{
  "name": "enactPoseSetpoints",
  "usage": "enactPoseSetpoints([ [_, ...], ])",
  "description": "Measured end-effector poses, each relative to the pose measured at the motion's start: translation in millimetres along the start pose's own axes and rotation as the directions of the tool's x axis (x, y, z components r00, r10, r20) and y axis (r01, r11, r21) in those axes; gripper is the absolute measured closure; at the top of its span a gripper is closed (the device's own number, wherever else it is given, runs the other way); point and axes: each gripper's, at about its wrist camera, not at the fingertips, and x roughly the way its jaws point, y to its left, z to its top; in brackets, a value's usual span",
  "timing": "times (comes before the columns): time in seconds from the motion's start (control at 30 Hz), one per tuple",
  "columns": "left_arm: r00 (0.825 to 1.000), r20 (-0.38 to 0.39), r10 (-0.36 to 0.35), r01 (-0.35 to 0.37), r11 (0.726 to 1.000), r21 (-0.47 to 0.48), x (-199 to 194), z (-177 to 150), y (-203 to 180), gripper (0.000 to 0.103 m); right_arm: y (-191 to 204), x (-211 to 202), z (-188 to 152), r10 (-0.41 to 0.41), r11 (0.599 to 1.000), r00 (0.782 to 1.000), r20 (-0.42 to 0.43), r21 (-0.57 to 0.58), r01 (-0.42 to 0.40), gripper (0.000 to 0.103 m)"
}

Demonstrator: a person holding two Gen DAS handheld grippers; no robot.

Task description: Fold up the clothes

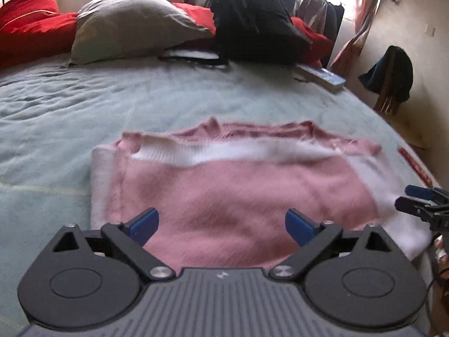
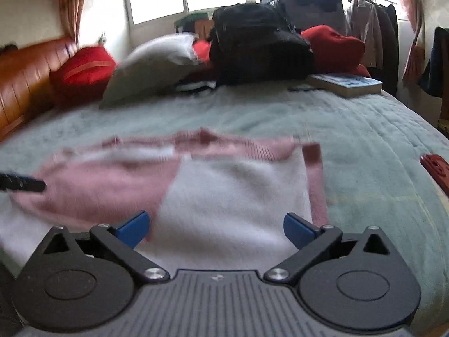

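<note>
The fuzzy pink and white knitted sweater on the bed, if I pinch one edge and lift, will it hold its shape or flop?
The fuzzy pink and white knitted sweater will probably flop: it lies limp, with wavy edges. Its fluffy nap suggests it is light, and should give the blue pads decent grip. Pushed, it would likely bunch up on the pale green textured bedspread rather than slide.

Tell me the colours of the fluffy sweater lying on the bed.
Pink and white fluffy sweater; left wrist view.

Sweater [image 1: 233, 196]: fuzzy knit, pink and white colour blocks, ribbed pink edge at the far side. Folded into a rough rectangle, lying flat on the pale green bedspread [image 1: 84, 112], near the bed's front edge.
</note>
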Motion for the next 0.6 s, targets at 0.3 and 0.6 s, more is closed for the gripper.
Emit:
enactPoseSetpoints([
  [0.3, 0.996, -0.013, 0.085, -0.086, 0.991, -0.103, 34.5, 8.8, 12.6, 0.005, -32.3, 32.3, 11.1, -0.041, 0.995, 0.998, -0.038, 0.084, 0.044, 0.0],
  [0.6, 0.993, 0.039, 0.11, -0.104, 0.987, -0.125, 30.0, 39.7, 15.7, 0.003, -26.4, 41.7, 48.9, -0.056, 0.991, 0.998, -0.031, 0.122, 0.059, 0.0],
])
